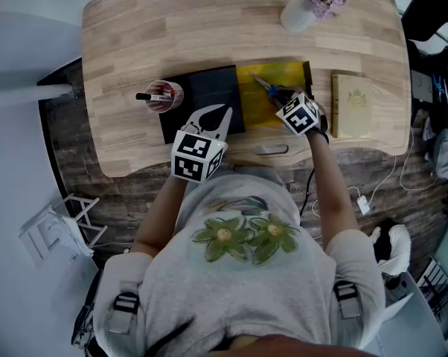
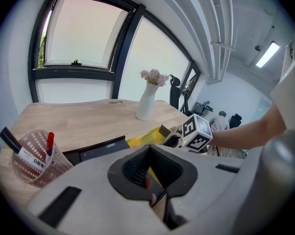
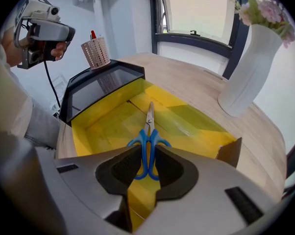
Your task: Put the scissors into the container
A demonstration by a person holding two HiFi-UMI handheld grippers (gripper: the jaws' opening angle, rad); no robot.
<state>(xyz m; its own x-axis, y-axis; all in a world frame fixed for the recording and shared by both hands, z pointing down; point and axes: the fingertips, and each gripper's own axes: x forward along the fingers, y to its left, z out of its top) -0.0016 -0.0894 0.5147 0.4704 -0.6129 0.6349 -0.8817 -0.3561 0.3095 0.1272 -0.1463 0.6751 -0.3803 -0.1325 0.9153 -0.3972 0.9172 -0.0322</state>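
Blue-handled scissors (image 3: 148, 131) point blades-first into the open yellow container (image 3: 103, 126), a box lined in yellow. My right gripper (image 3: 146, 155) is shut on the scissors' handle loops and holds them low over the box floor. In the head view the scissors (image 1: 269, 88) show inside the yellow container (image 1: 257, 114), with the right gripper (image 1: 289, 104) at the box's near right corner. My left gripper (image 1: 215, 116) hangs over the table's front edge, left of the box, shut with nothing in it. In its own view the left gripper (image 2: 148, 154) faces the box.
The box's black lid (image 1: 202, 95) stands open at its left side. A mesh pen cup (image 1: 163, 95) stands further left. A white vase with pink flowers (image 1: 306, 6) is at the back. A tan book (image 1: 354, 106) lies right of the box.
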